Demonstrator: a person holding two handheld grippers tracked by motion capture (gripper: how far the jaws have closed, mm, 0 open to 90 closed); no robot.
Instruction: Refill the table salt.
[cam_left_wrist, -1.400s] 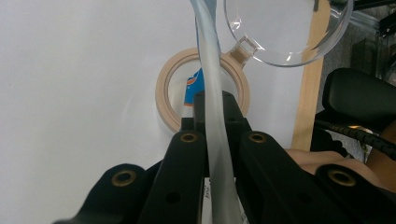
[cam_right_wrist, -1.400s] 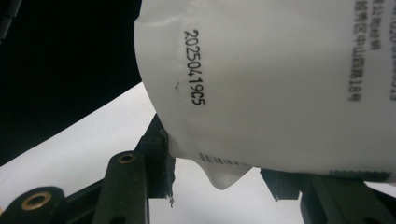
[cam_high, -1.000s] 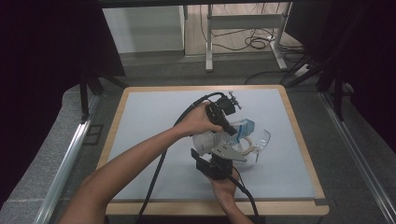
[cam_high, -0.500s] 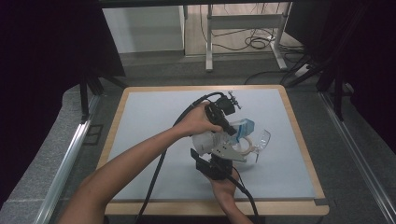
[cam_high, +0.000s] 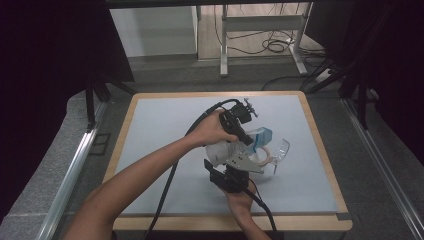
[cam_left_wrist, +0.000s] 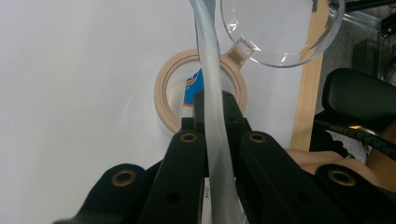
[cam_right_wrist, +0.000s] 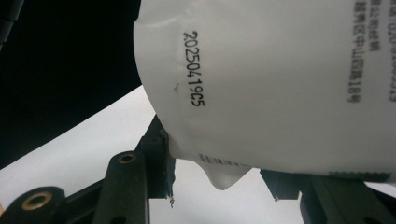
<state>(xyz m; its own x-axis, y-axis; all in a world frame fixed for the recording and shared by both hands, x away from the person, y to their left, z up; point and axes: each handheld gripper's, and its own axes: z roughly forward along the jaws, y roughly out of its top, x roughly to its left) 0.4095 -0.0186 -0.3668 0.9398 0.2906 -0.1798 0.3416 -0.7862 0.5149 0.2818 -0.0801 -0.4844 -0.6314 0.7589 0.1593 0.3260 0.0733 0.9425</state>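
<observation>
Mid-frame, the right tool (cam_high: 239, 161) grips the white pouch (cam_high: 222, 152) steady (lower end) while the left tool (cam_high: 246, 141) pinches its top shut.

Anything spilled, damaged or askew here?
No spill or damage visible. The white pouch hangs tilted between the right gripper jaws, and the left gripper is shut on a thin clear plastic edge above the tape roll. A clear cup lies nearby.
</observation>
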